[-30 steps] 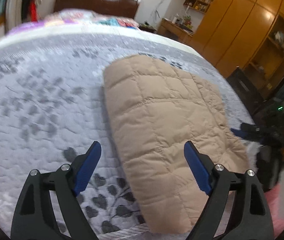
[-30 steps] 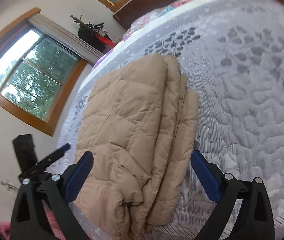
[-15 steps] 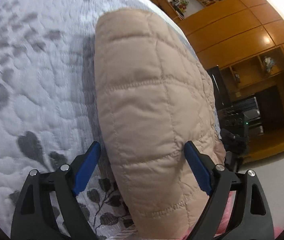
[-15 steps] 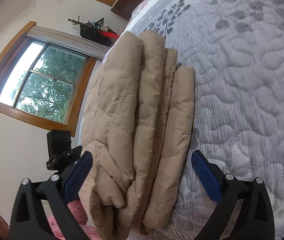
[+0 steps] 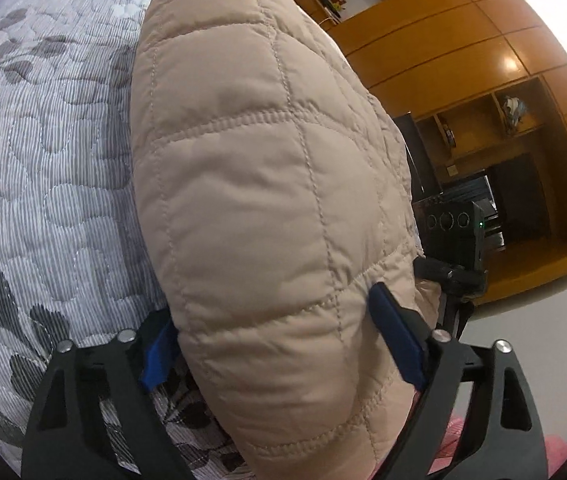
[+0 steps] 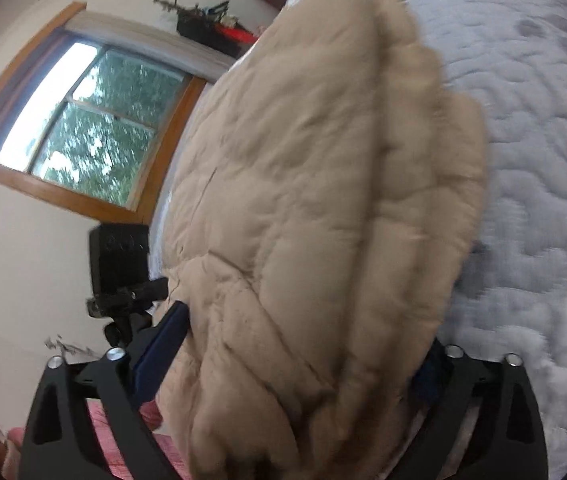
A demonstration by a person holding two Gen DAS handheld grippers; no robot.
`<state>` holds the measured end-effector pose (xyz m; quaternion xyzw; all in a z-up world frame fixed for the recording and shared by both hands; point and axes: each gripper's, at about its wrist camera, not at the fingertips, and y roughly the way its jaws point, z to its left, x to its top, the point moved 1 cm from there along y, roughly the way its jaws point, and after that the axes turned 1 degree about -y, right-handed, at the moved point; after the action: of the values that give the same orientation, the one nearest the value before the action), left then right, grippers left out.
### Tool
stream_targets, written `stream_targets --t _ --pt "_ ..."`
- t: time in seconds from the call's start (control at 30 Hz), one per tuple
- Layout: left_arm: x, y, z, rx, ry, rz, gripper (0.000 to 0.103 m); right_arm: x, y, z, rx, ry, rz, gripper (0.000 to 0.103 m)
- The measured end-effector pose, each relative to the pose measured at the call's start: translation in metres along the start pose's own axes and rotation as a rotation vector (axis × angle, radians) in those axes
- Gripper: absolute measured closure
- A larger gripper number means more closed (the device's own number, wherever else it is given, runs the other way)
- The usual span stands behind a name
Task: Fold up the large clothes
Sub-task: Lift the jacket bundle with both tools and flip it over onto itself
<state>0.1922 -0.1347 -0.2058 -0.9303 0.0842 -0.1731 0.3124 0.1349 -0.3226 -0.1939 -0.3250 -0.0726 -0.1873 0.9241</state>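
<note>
A folded beige quilted jacket lies on the grey patterned bedspread near the bed's edge. My left gripper is open, its blue pads on either side of one end of the folded jacket. In the right wrist view the jacket shows as a thick stack of layers. My right gripper is open and straddles the other end, one pad at each side of the stack. The right wrist view is motion blurred.
A wooden wardrobe and shelves stand beyond the bed. A black camera on a stand sits by the bed's edge, also in the right wrist view. A window is on the wall. Pink fabric lies below.
Both grippers have moved forward from in front of the jacket until its two ends sit between their open fingers. The jacket now fills both views.
</note>
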Motion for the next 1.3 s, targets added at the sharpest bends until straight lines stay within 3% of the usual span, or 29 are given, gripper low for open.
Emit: stream_targets --t 0.13,0.33,0.53,0.87,1.07,1.3 --pt "-0.002 -0.007 0.001 -0.009 0.001 -0.039 0.037 0.005 0.004 0.016 -0.002 -0.038 -0.006 0.042" --pt "-0.005 -0.024 -0.007 -0.037 0.037 -0.087 0.047 0.010 -0.005 0.045 -0.043 -0.111 -0.040 0.053" --pt "0.004 -0.047 -0.009 -0.061 0.063 -0.144 0.048 0.037 -0.011 0.081 -0.071 -0.198 -0.068 0.054" --pt "0.052 -0.108 0.012 0.023 0.097 -0.307 0.048 0.126 0.041 0.136 -0.095 -0.332 -0.061 0.054" --pt "0.091 -0.132 0.050 0.064 0.076 -0.363 0.048 0.179 0.086 0.148 -0.097 -0.362 -0.046 0.054" --pt "0.127 -0.140 0.100 0.119 0.048 -0.393 0.048 0.223 0.129 0.130 -0.101 -0.365 -0.005 0.054"
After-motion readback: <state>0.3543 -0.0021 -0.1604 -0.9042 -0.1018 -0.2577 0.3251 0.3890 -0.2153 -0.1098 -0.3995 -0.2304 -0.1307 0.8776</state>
